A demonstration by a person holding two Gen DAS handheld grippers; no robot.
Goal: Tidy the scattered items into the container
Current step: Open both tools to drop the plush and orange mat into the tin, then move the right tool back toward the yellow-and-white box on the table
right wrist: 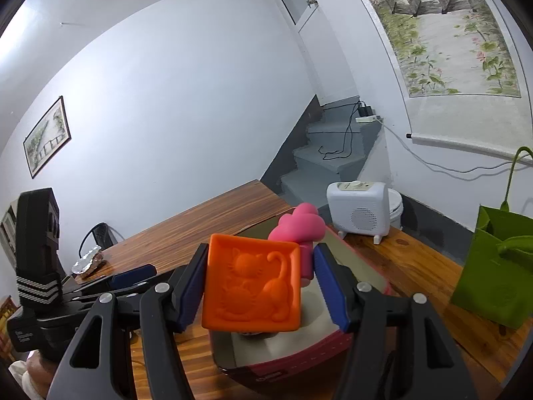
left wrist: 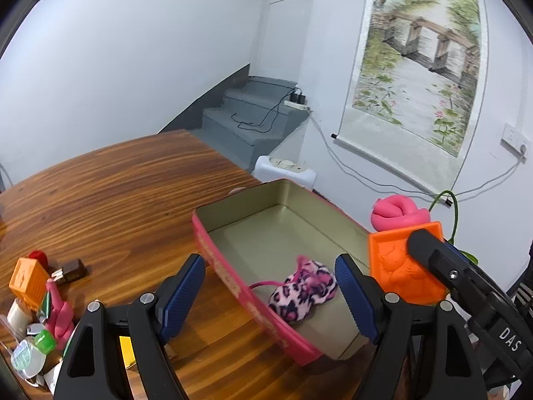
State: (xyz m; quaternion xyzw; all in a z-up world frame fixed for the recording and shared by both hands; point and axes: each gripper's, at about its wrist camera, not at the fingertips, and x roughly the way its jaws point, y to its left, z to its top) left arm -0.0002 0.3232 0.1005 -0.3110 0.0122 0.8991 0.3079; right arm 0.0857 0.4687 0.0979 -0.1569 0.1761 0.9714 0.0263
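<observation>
A pink tin (left wrist: 230,278) with a gold inside lies on the wooden table (left wrist: 116,193). A pink leopard-print fabric piece (left wrist: 303,290) rests on its floor near the front wall. My left gripper (left wrist: 269,263) hangs open just above that piece, pads apart and touching nothing. My right gripper (right wrist: 261,253) is shut on an orange cube with a cat relief (right wrist: 253,286), held over the tin (right wrist: 283,365). A pink rubbery toy (right wrist: 301,225) is wedged between the cube and the right pad. From the left wrist view the cube (left wrist: 399,266) and toy (left wrist: 396,213) hover at the tin's right side.
Loose items crowd the table's left front: a small orange block (left wrist: 26,276), a red ball (left wrist: 38,255), a brown wrapped sweet (left wrist: 71,270), a pink figure (left wrist: 60,313), a green cap (left wrist: 45,340). A green bag (right wrist: 499,266) and white heater (right wrist: 359,210) stand right of the tin.
</observation>
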